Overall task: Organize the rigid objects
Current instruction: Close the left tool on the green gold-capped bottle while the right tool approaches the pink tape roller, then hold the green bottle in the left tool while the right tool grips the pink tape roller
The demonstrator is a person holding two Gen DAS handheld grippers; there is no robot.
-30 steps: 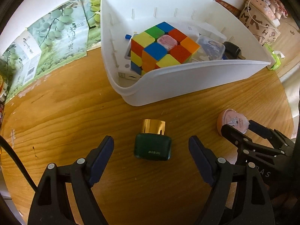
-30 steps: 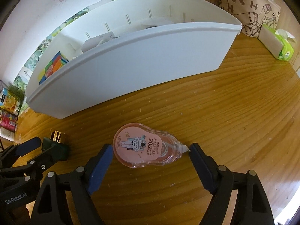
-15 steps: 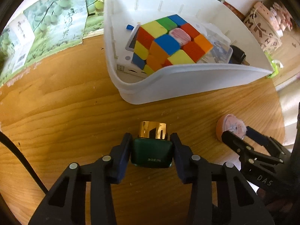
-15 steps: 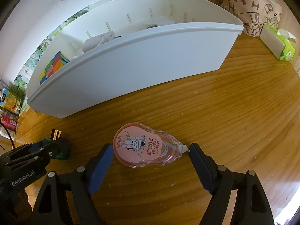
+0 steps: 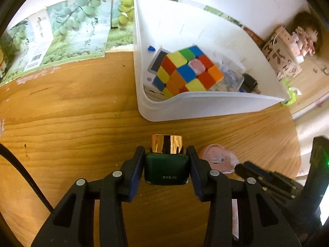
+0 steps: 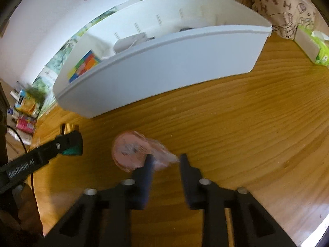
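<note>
Left hand-held gripper [image 5: 166, 164] has its fingers clamped tight on both sides of its load, pointing straight ahead. Right hand-held gripper [image 6: 165, 160] sits low, fingers partly closed, pic's too blurry to tell contact.

Pink tape dispenser [image 6: 135, 151] motion-blurred, its label unreadable, right claw [image 6: 165, 159] grip unclear.

Bottle [image 5: 166, 169] between the fingers of the left gripper [image 5: 166, 164], cap pointing toward the bin [image 5: 205, 107] beyond it on the table [image 5: 72, 123]. Tape dispenser [image 6: 135, 151] just right of the bottle, at the tips of the right gripper [image 6: 165, 160]. Puzzle cube [image 5: 185, 72] inside the bin, at its left end. Bag [image 6: 283, 10] and tissue pack [image 6: 312, 45] right of the bin.
</note>
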